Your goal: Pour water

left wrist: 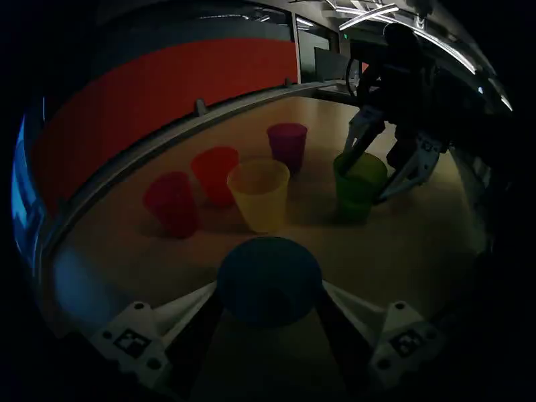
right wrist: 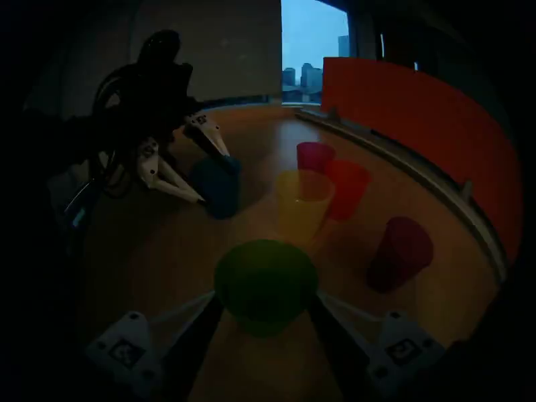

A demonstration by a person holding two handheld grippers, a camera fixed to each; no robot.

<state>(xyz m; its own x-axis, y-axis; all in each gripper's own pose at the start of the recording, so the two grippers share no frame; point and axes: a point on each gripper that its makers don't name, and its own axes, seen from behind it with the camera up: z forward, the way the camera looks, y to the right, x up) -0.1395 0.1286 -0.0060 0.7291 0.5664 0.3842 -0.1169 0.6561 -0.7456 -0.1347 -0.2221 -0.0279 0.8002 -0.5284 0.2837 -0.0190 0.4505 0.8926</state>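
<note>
It is quite dark here. My left claw (left wrist: 268, 289) sits low and level, pointing along the worktop (left wrist: 422, 248). Its two fingers (left wrist: 191, 301) are pressed on the sides of the blue cup (left wrist: 268, 271), one on each side, so the cup is clamped between them. In the right gripper view I see this claw come in from the side with its fingers tipped a little down. The blue cup is upright there, and its bottom looks to be on the worktop.

My right claw (right wrist: 266, 295) is also low and level. It is clamped on the green cup (right wrist: 266, 278), with a finger on each side. In the left gripper view the green cup is upright on the worktop, with the right claw reaching down to it from behind. The hand that holds that claw is too dark to make out.

Between the two held cups stand four more: a yellow cup (left wrist: 259, 194), an orange cup (left wrist: 214, 173), a red cup (left wrist: 171, 201) and a purple cup (left wrist: 288, 144). The yellow one is just in front of the orange one. A red wall (left wrist: 154, 87) runs along the far edge.

I cannot tell if any cup has water in it.
</note>
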